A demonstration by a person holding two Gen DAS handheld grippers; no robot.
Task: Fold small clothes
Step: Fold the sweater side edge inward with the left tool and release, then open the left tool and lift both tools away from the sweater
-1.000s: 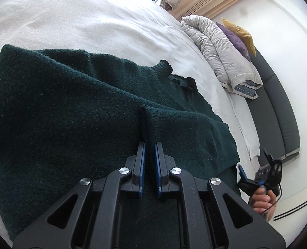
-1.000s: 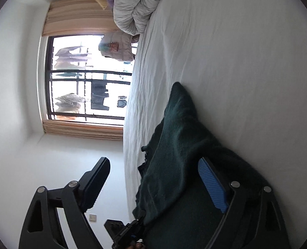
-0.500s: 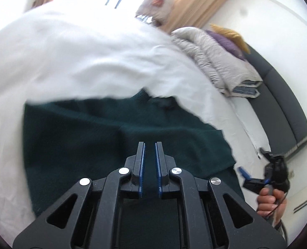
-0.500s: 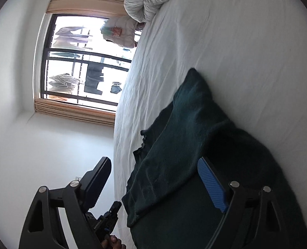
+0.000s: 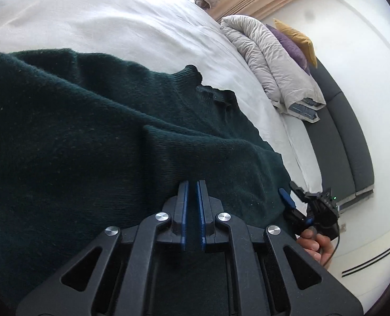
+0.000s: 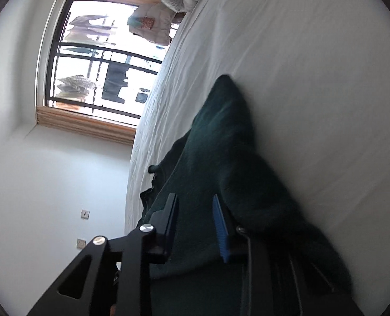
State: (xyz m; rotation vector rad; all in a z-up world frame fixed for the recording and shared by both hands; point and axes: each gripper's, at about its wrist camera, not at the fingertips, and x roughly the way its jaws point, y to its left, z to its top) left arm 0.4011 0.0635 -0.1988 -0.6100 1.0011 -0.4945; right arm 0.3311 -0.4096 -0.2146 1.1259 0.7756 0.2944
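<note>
I've got the dark green knit sweater [image 5: 89, 137] spread on the bed's white sheet [image 5: 102, 21], neckline [image 5: 210, 92] toward the far side. My left gripper [image 5: 192, 184] has its blue pads nearly together, only a thin slit btwn them, pinched on a raised ridge of the sweater fabric that runs up from the tips. From the left wrist cam I see my right gripper [image 5: 291, 193] at the sweater's edge, w/ my right hand [image 5: 316, 242] on its handle and a cable trailing off it.

From the right wrist cam, the right gripper [image 6: 195, 210] sits partly apart, a clear gap btwn the black finger and the blue-padded one, w/ sweater [image 6: 221, 144] cloth lying in that gap; can't tell if it's actually gripping the cloth or just straddling it. Frame is blurred there.

Around: rolled grey duvet [image 5: 271, 60] at the head of the bed, purple cushion [image 5: 292, 47] and mustard cushion [image 5: 297, 36] behind it, dark grey padded headboard [image 5: 347, 131] along the wall. Window w/ black railing [image 6: 97, 60] and tan curtain [image 6: 89, 123] across the room, laundry hanging outside. Two wall sockets [image 6: 83, 227] low on the white wall. Nothing lies on the sweater besides the grippers.
</note>
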